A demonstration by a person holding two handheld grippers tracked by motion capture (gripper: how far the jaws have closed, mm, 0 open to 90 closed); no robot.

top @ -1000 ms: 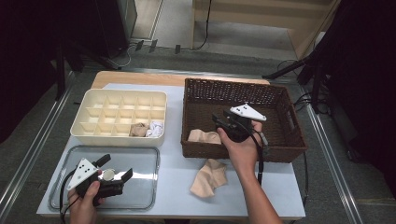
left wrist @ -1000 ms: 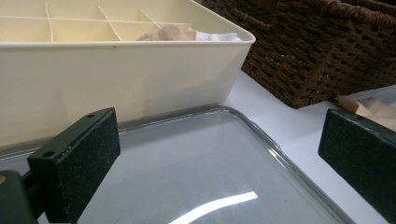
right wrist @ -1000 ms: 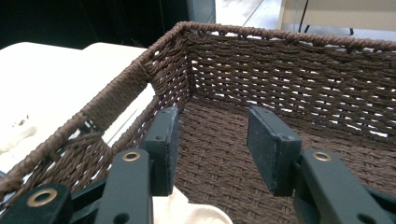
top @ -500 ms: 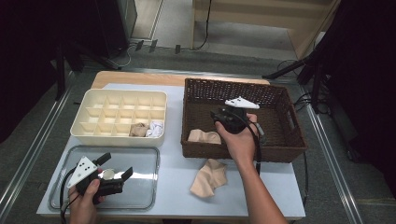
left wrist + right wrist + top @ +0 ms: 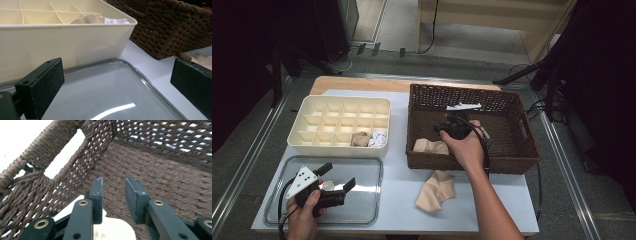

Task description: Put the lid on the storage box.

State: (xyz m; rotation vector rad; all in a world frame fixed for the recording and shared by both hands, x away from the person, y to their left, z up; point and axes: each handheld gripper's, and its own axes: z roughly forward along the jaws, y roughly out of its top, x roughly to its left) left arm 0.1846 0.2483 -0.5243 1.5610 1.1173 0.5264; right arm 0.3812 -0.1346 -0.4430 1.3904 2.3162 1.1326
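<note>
Lying in the near left corner of the dark woven wicker basket point(image 5: 522, 145), a beige sock point(image 5: 430, 146) rests soft and rumpled against the brown weave, and the right claw point(image 5: 451, 125) hangs just above and beside it, held by a hand that reaches over the basket's near wall. From the right gripper view the claw's two black jaws stand a little apart with nothing between them, a pale patch just below them, and beyond lie the tight braided floor, the rope-like rim and a handle slot in the basket wall point(image 5: 40, 157) through which bright light comes. Outside the basket, just in front of its near wall, a second beige sock point(image 5: 436, 190) lies crumpled on the pale blue bench point(image 5: 397, 200). Left of the basket sits a cream plastic divider tray point(image 5: 312, 145) with smooth thin partitions; its near right cells hold a tan sock point(image 5: 360, 139) and a white one point(image 5: 378, 137), which the left gripper view shows peeking over the tray's rim. Nearest the person, the left claw point(image 5: 339, 175) rests over a shallow clear tray point(image 5: 372, 165) with rounded corners, its jaws wide apart and empty; that view shows the glossy surface and raised lip point(image 5: 140, 75), with open bench between tray, divider box and basket.
</note>
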